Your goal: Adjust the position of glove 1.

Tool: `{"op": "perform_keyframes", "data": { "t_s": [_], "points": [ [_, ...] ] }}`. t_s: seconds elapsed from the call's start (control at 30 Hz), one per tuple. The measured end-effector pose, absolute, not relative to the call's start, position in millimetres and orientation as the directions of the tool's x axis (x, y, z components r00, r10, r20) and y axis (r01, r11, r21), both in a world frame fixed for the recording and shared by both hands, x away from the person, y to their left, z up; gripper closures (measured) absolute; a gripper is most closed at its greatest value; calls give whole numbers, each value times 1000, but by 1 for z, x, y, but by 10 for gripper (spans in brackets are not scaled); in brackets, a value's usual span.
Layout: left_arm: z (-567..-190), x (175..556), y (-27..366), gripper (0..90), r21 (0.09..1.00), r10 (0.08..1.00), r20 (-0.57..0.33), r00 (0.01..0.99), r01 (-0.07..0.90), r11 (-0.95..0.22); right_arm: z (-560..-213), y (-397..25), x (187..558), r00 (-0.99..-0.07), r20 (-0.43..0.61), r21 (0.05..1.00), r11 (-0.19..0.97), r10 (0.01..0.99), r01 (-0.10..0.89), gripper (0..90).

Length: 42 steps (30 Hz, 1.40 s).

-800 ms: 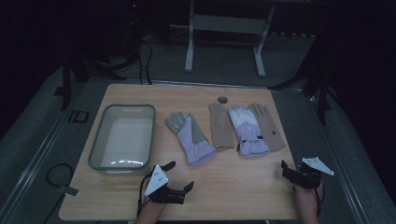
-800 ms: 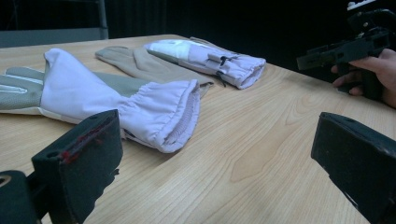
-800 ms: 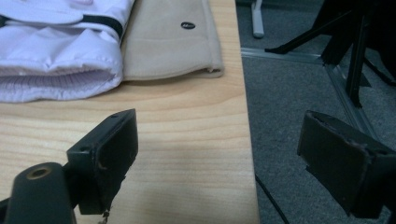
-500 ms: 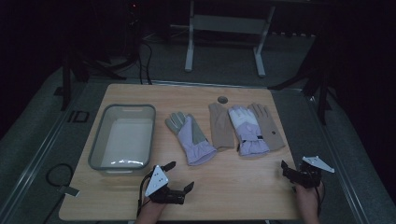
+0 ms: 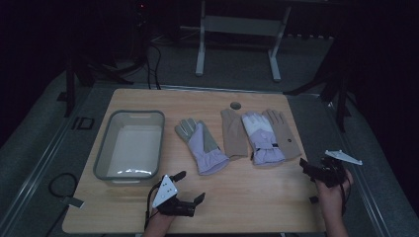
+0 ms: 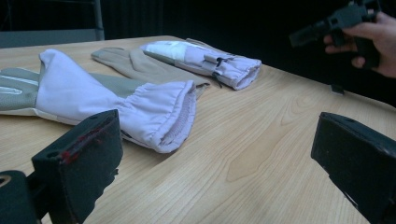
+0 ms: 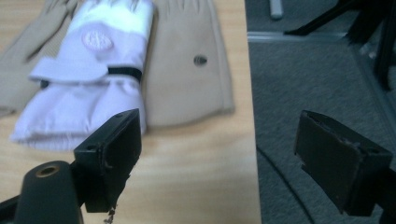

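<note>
From the high view I see a wooden table [image 5: 257, 197] with four gloves laid flat across its middle and a grey plastic tub [image 5: 129, 146] at the left. My left gripper [image 5: 190, 186] sits low at the near edge, its jaws spread wide with nothing between them. Nearest to it lies the lilac and grey glove [image 5: 200, 144], cuff toward me; in the left gripper view that gathered cuff [image 6: 161, 116] is just beyond the near jaw, not touching it. My right gripper [image 5: 307, 170] is at the table's near right corner, jaws likewise wide apart and holding nothing. In the right gripper view, a lilac and white glove [image 7: 88, 70] lies between two tan gloves [image 7: 189, 60], its cuff just past the left jaw, apart from it
</note>
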<state>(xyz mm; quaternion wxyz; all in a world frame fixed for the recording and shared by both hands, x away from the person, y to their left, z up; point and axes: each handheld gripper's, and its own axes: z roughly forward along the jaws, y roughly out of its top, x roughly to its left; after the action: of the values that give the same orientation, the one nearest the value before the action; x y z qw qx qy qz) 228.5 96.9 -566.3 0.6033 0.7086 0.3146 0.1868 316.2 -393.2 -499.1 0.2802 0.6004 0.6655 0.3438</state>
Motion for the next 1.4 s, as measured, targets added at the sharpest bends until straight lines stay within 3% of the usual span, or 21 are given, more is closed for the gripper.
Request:
{"op": "perform_keyframes", "data": {
  "t_s": [0.2,0.33,0.4,0.67,1.13,1.4],
  "points": [
    [-566,229,97,21,973,671,-113,733,220,-76,-480,-375,323,-206,44,829,80,977,554,119],
    [-566,228,96,21,973,670,-111,734,218,-78,-459,-352,337,-296,44,827,131,954,547,167],
    [-566,228,96,21,973,670,-110,734,218,-78,-450,-341,343,-330,35,832,155,943,533,257],
    [-566,228,96,21,972,667,-111,737,220,-81,-428,-296,361,-439,28,842,215,898,494,281],
    [-566,229,96,21,973,658,-110,745,217,-83,-439,-215,395,-567,36,799,317,823,511,340],
    [-566,229,96,21,973,653,-113,749,217,-80,-452,-167,410,-693,4,781,431,721,452,408]
  ]
}}
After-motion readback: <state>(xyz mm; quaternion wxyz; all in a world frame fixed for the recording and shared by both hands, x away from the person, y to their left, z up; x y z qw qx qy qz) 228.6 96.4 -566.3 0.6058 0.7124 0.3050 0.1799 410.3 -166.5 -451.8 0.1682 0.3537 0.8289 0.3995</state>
